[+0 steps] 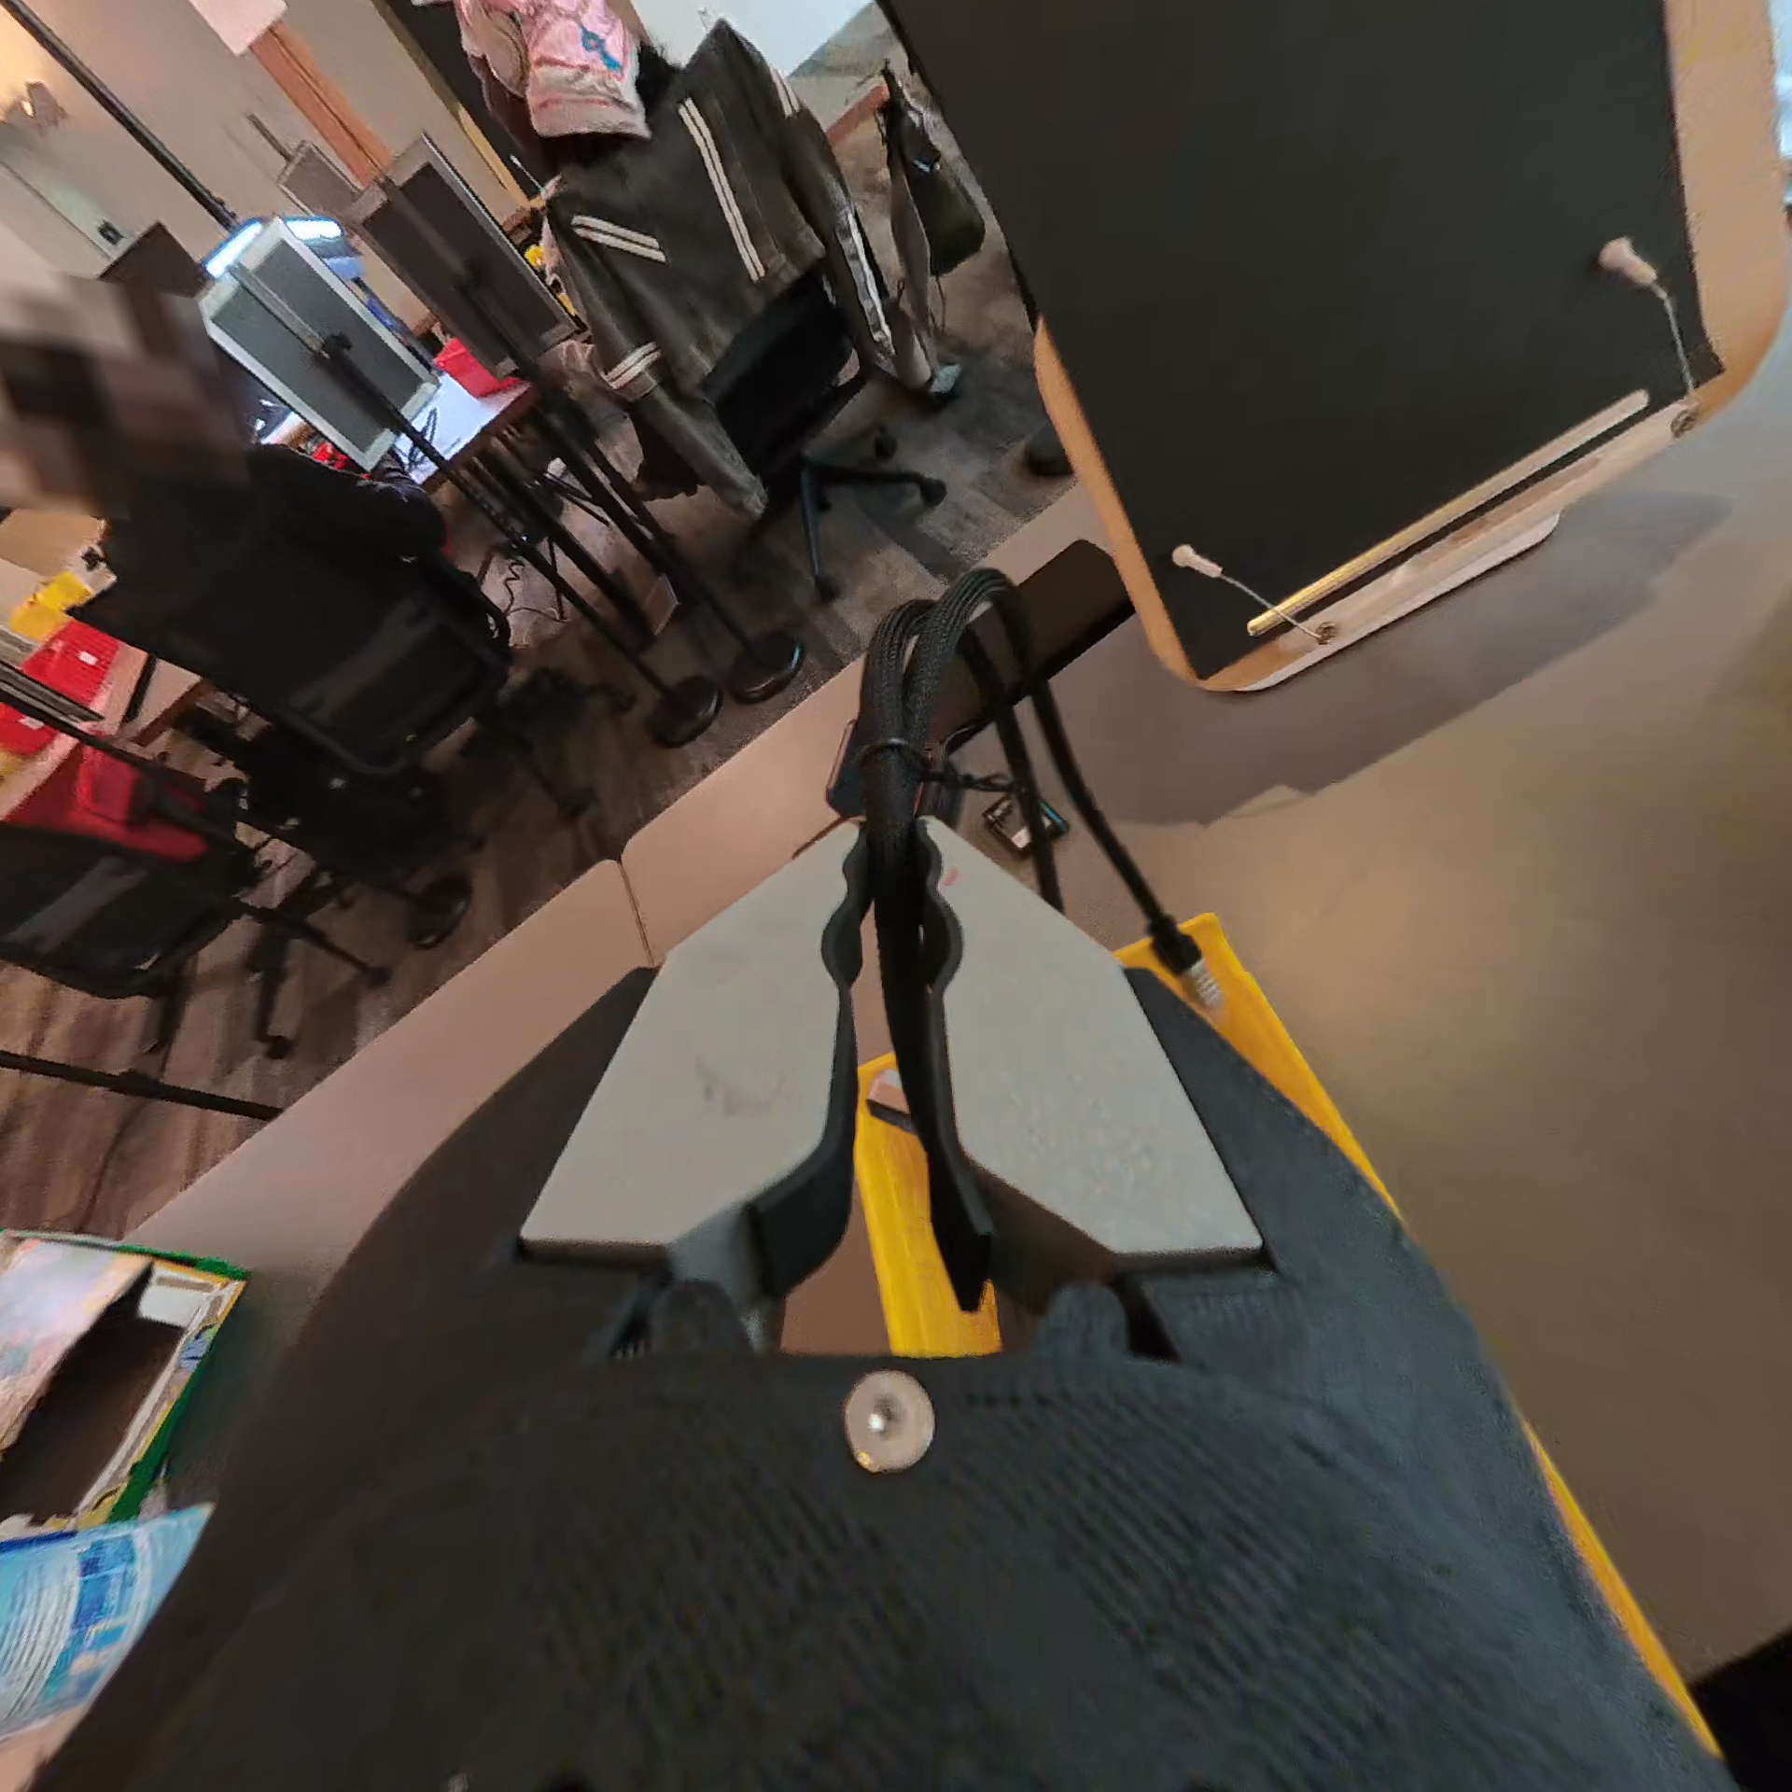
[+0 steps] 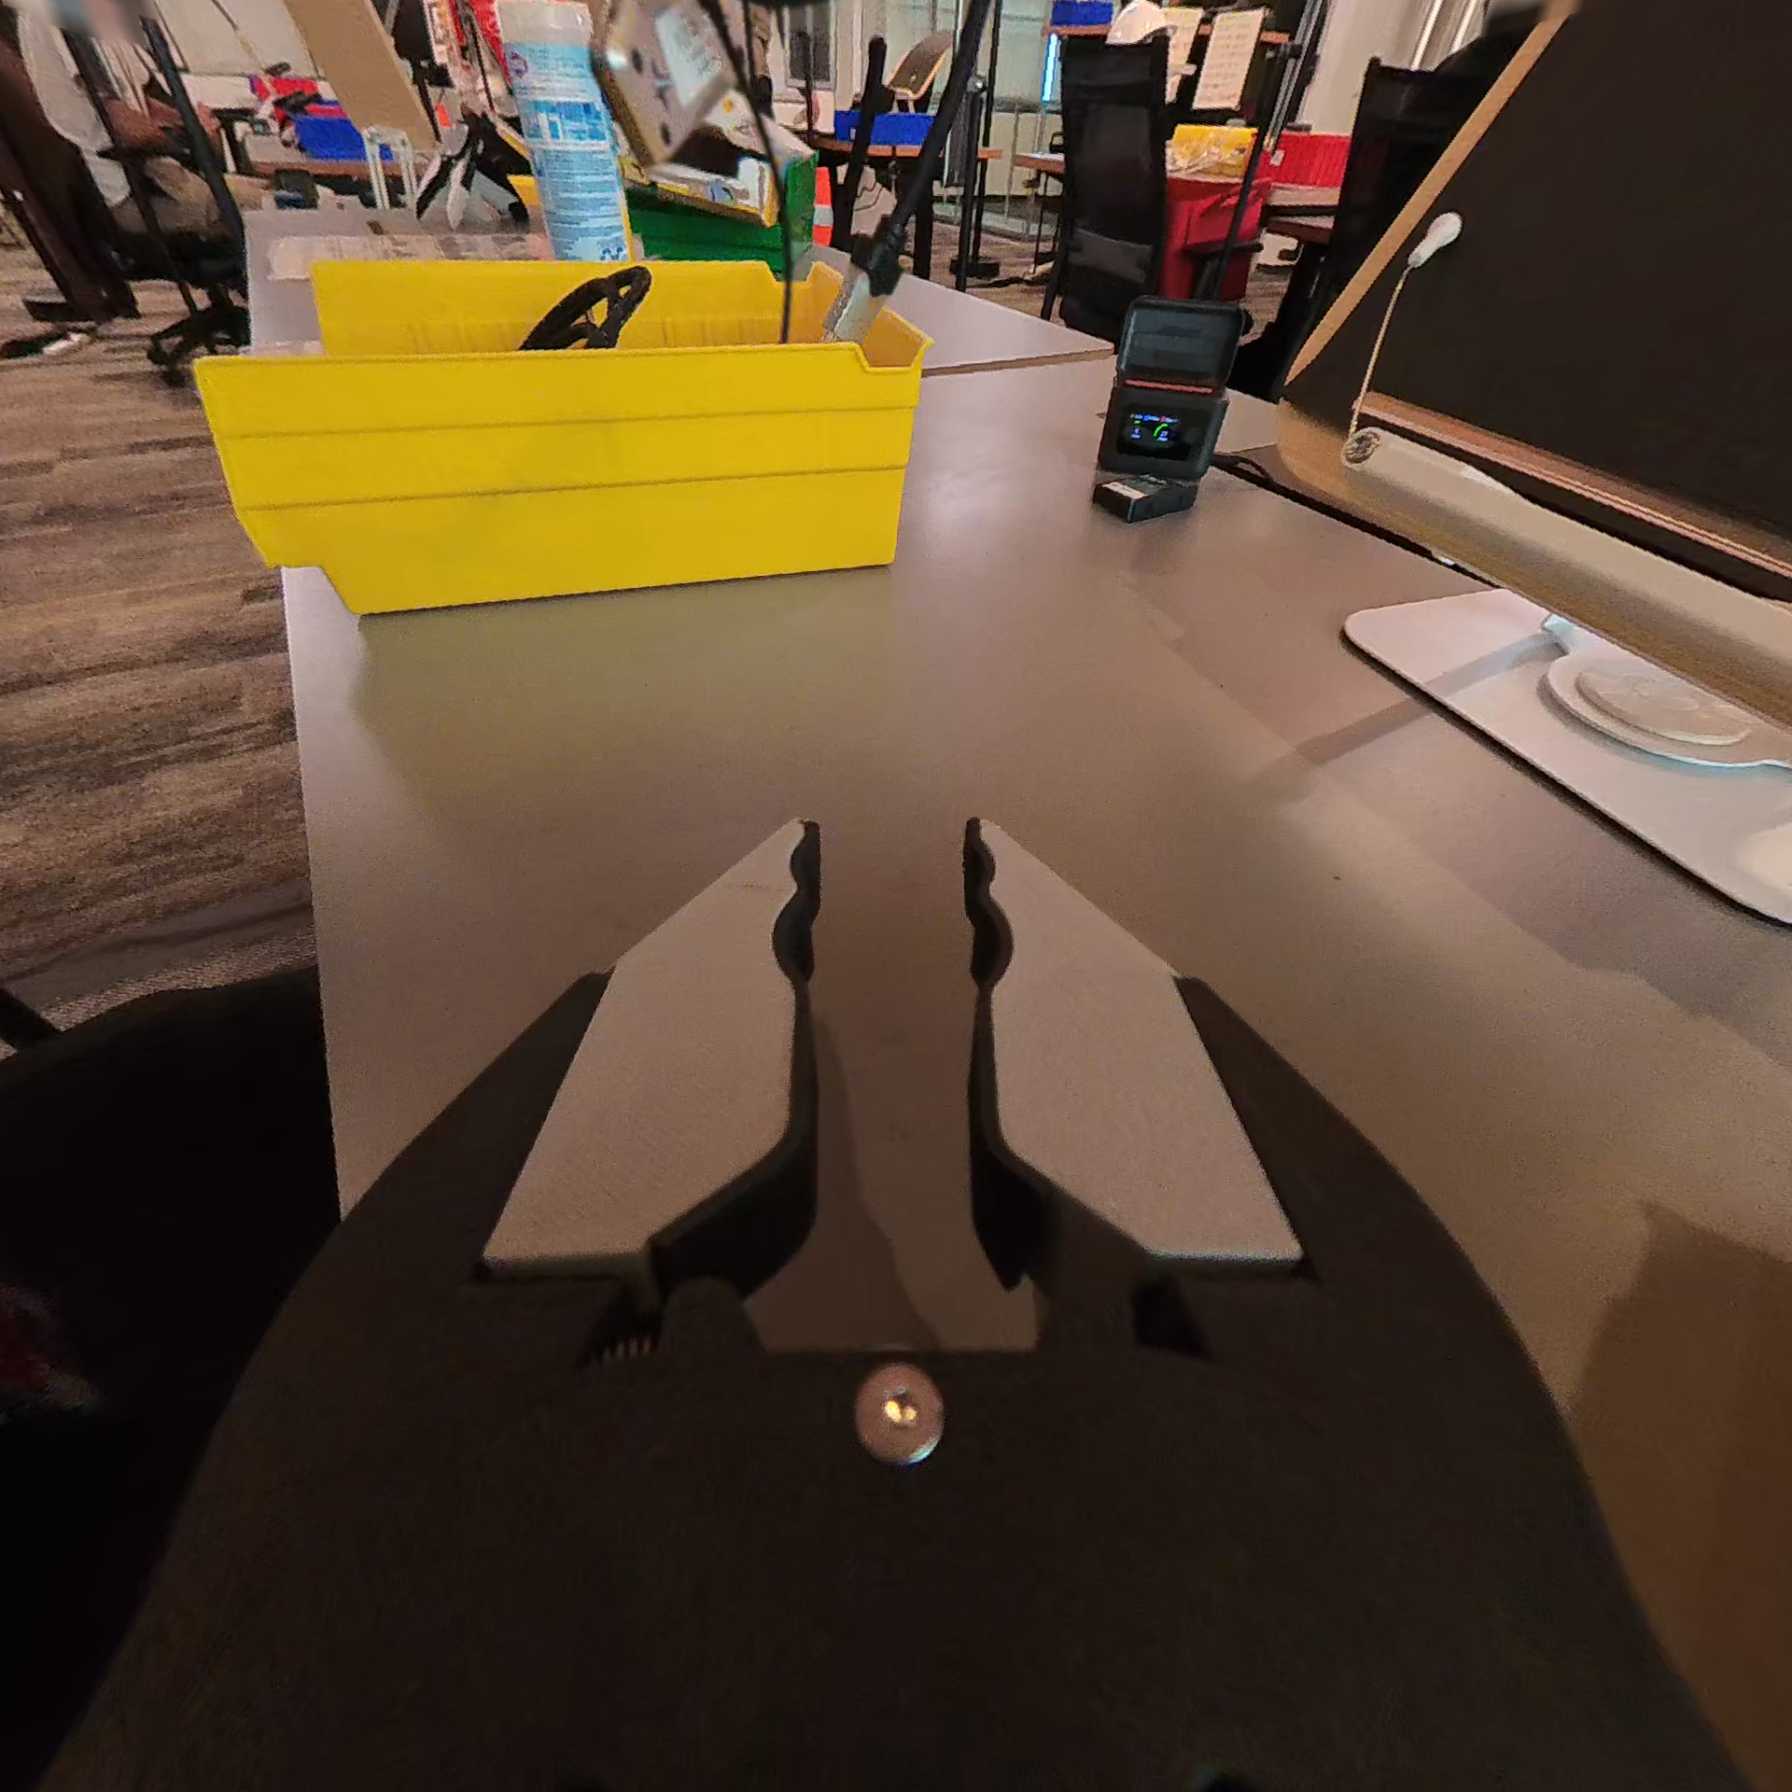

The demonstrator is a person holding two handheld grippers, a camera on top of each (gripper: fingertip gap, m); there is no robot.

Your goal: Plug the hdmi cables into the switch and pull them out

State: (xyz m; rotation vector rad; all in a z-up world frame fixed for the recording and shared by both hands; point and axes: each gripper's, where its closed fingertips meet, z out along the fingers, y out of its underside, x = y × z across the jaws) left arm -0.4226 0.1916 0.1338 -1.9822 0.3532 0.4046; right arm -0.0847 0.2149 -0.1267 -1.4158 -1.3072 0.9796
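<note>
Progress is judged to be at the fetching stage: no plug is seated in any switch, and no switch can be identified with certainty in either view. The left gripper (image 1: 897, 878) is clamping its fingers on a bundled black braided HDMI cable (image 1: 897, 776), tied with a cable tie and looping upward beyond the fingertips. It is holding the bundle above the yellow bin (image 1: 1251, 1008), which is sitting on the grey table (image 1: 1552, 970); a second cable's silver plug (image 1: 1202, 979) is resting at the bin's rim. The right gripper (image 2: 892, 853) is hovering low over the table with its fingers apart and gripping nothing, well short of the bin. Remaining steps are judged to be locating the switch, inserting each plug, then withdrawing them.
</note>
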